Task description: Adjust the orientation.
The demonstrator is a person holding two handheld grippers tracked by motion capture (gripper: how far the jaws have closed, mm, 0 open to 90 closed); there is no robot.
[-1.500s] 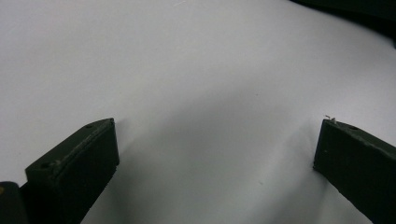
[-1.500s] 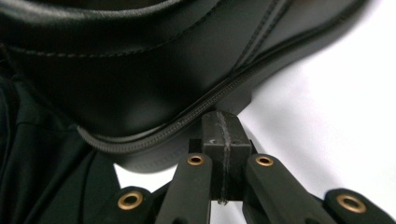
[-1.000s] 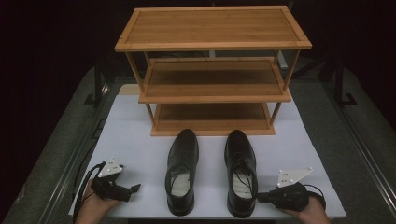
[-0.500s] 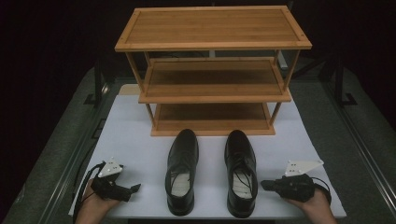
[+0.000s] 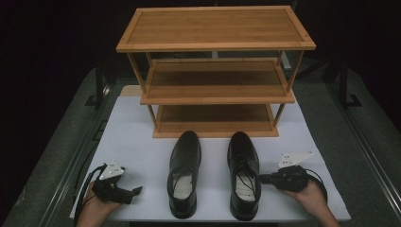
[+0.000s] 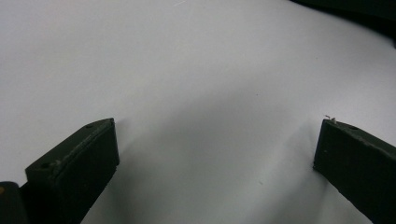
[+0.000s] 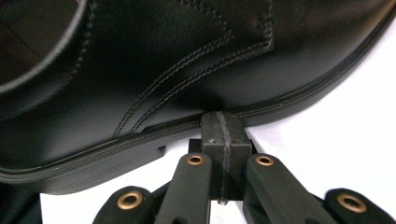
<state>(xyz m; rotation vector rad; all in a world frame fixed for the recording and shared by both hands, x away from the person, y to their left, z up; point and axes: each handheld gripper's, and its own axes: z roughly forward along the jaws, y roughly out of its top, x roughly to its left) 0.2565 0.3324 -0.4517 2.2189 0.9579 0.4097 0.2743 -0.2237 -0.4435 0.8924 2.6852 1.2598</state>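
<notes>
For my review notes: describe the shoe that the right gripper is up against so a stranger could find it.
Start at the wooden three-shelf rack at the back of the white mat. Two black leather shoes stand in front of it, toes toward the rack. It is the right shoe, the one with the right gripper and its shut jaws at its outer side.

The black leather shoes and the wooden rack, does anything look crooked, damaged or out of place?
Nothing stands out. Both black leather shoes stand upright side by side on the white mat, toes toward the three-tier wooden rack, whose shelves are bare and level.
</notes>
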